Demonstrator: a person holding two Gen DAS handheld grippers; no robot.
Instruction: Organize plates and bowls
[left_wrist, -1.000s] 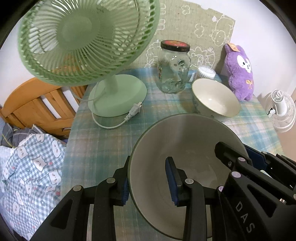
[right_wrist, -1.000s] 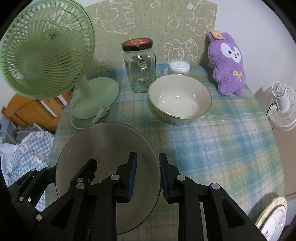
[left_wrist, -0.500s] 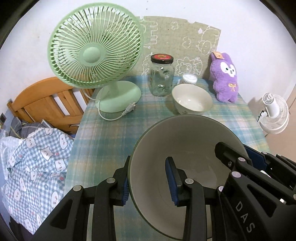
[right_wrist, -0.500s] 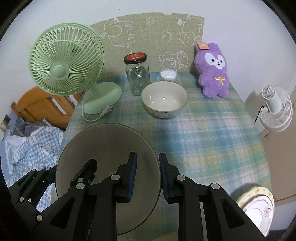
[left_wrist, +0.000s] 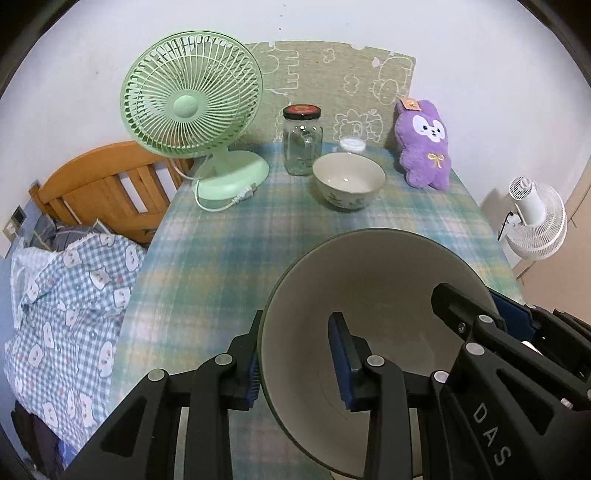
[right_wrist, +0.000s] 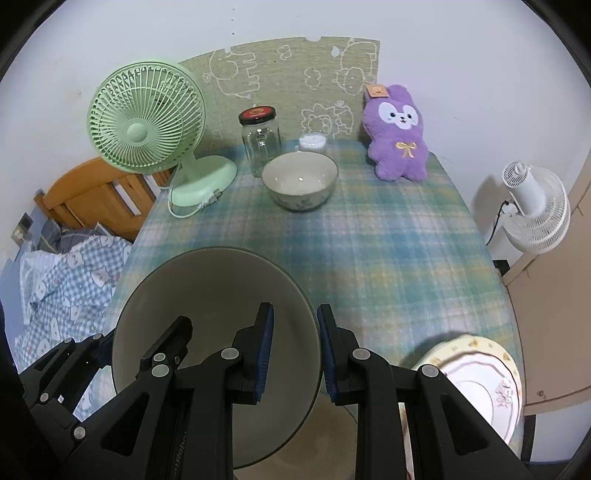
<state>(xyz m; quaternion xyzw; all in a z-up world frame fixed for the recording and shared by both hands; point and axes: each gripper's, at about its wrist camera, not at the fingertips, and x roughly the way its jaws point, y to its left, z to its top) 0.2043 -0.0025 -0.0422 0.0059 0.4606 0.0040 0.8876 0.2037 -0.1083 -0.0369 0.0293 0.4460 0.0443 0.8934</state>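
Note:
Both grippers hold one large grey bowl (left_wrist: 373, 295) with a dark green rim above the near end of the table. My left gripper (left_wrist: 297, 365) is shut on its left rim. My right gripper (right_wrist: 293, 354) is shut on its right rim, and the bowl (right_wrist: 207, 302) shows there too. A smaller white floral bowl (left_wrist: 349, 181) stands upright at the far middle of the table; it also shows in the right wrist view (right_wrist: 300, 181). A cream plate (right_wrist: 480, 380) with a patterned rim lies at the near right corner.
A green desk fan (left_wrist: 192, 99) with a loose cord stands far left. A glass jar (left_wrist: 302, 140) with a red lid, a small white tub (left_wrist: 352, 144) and a purple plush rabbit (left_wrist: 424, 147) line the back. The plaid tablecloth (right_wrist: 388, 251) covers the table. A white floor fan (right_wrist: 535, 206) stands right.
Both grippers have pulled back and up with the grey bowl. The fan, jar and white bowl now look smaller and farther, and the plate at the near right has come fully into view.

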